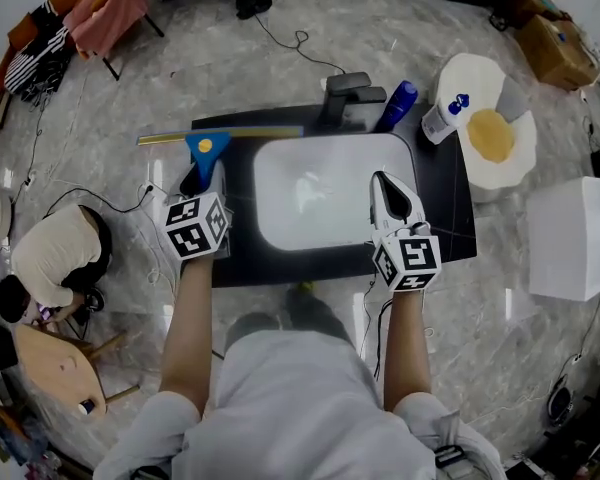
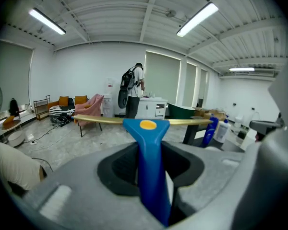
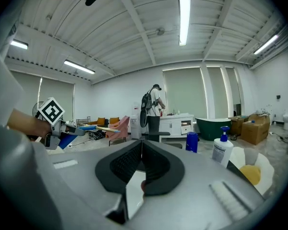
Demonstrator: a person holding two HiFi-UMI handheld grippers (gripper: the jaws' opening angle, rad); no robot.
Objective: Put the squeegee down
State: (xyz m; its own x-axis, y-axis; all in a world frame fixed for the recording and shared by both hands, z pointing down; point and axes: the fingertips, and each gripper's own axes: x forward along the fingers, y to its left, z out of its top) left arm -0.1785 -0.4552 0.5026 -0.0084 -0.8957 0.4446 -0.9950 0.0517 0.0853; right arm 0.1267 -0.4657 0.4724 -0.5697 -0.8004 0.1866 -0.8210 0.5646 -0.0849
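**Squeegee held over the worktop's upper-left corner**

A dark worktop [image 1: 450,218] fills the middle of the head view, with a white sink [image 1: 320,188] set into it. The squeegee [image 1: 206,148] is found at the upper left of the worktop. Its long brass-coloured blade is laid left to right across the frame, and its left end reaches out past the worktop edge over the floor. The blue handle runs from the blade's middle down the frame into the left hand-held gripper [image 1: 202,180], so the squeegee lies straight ahead of those jaws, crosswise to them. The handle is clamped between the pads. The right hand-held gripper [image 1: 392,196] is clenched on nothing, over the sink's right rim, well apart from the squeegee; the left hand is plainly the nearer.

The grasp itself is shown only in the left gripper view, where the handle is seen pinched upright and the blade level against the room behind. Only in the head view is the blade placed relative to the worktop. Whether the blade touches the surface cannot be told from any view.
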